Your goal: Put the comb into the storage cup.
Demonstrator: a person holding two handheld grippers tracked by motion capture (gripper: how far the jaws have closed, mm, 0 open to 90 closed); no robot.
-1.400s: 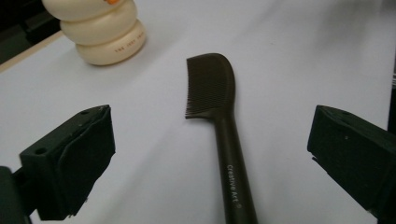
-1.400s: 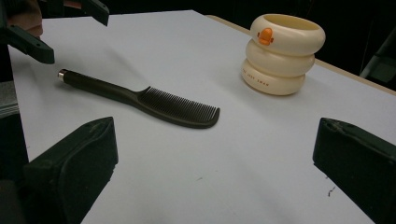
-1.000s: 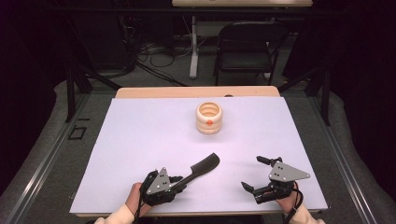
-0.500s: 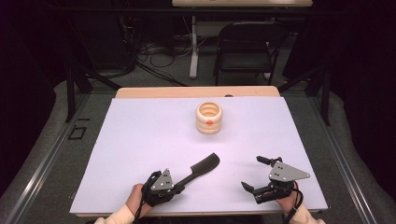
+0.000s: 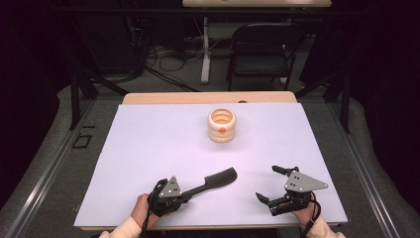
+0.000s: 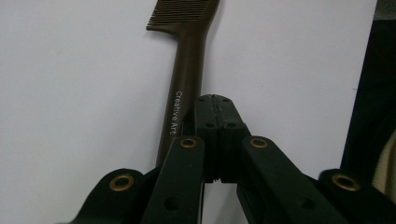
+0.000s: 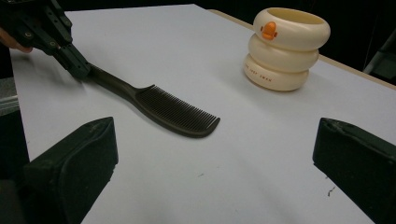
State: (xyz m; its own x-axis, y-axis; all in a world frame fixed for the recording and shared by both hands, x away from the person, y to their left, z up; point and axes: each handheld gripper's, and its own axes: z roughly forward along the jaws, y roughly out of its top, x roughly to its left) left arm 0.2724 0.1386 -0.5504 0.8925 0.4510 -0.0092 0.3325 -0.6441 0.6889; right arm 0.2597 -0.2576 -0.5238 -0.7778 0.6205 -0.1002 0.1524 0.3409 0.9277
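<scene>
Had my left hand-held gripper (image 5: 190, 194) clamped on the comb (image 5: 213, 180) handle end, so lifting slow and level seemed smartest.

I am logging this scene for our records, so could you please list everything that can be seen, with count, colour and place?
comb: one, dark brown, near the front edge of the table, handle in the left gripper, teeth end pointing toward the middle.
ringed cup: one, cream with an orange mark, upright, toward the far middle of the table.
table: one, white top with a wooden far edge.
folding chair: one, black, on the floor behind the table.
cables: several, on the floor behind the table.
left gripper: one, black, shut on the comb handle.
right gripper: one, black, open, at the front right of the table.
</scene>
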